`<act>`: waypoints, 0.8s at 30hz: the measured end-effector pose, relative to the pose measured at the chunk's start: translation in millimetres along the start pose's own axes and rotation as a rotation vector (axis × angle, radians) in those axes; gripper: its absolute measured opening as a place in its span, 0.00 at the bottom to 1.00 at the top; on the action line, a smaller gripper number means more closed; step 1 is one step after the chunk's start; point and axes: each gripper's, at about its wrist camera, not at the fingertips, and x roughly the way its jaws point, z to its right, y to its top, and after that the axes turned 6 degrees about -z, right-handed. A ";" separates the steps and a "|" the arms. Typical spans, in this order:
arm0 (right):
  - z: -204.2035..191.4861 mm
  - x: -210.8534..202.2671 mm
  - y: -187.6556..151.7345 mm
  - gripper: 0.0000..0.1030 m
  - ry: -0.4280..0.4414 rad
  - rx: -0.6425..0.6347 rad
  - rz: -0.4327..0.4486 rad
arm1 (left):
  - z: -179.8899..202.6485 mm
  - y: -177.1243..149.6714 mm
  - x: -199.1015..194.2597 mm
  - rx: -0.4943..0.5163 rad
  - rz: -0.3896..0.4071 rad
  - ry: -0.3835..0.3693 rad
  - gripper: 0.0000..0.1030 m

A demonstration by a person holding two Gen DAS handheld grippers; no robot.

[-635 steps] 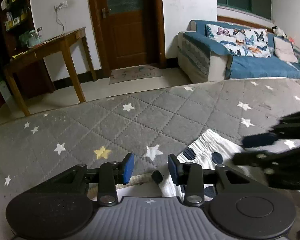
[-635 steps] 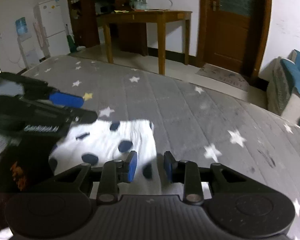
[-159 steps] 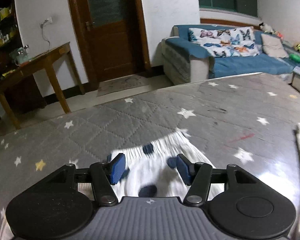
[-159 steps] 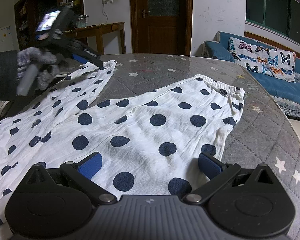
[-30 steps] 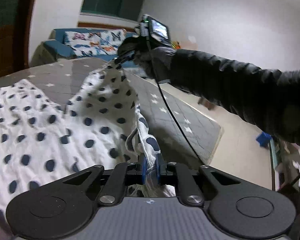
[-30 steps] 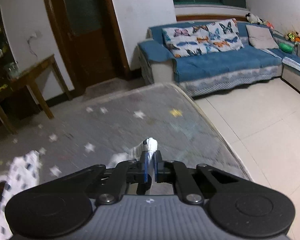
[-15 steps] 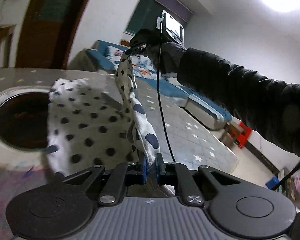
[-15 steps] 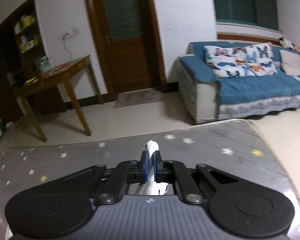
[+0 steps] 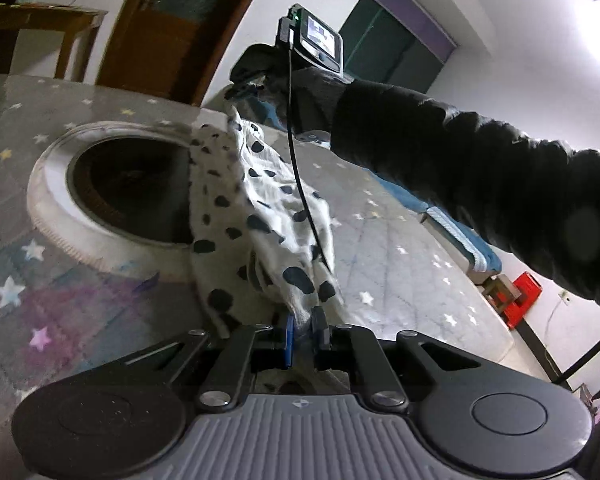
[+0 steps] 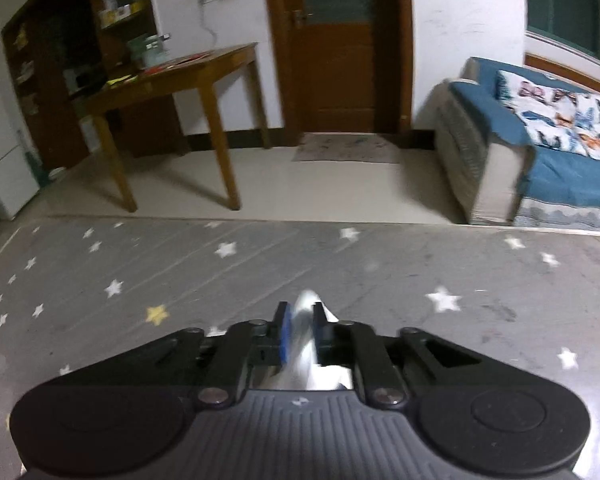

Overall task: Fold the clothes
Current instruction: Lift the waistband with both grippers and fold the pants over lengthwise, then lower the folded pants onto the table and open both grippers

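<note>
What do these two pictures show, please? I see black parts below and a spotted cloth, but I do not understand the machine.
There is no robot: a person holds tongs in each hand, and a camera on each looks forward along its two fingers. One picture is from the left tongs, the other from the right tongs. The dark sleeve is the person's right arm. The surface is a grey mat with stars. A white cloth with dark dots stretches between the two tongs. The left tongs are shut on it. The right tongs have just been opening, with white cloth between their fingers.
</note>
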 end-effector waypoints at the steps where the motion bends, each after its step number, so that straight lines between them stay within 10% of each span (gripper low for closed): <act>1: -3.8 -0.4 -1.8 0.18 0.012 -0.012 -0.003 | -0.5 -1.0 0.1 -0.002 -0.005 0.005 0.10; 24: 88.6 -101.7 -120.9 0.35 0.054 -0.195 -0.163 | 8.4 10.6 -29.1 0.085 0.080 0.156 0.31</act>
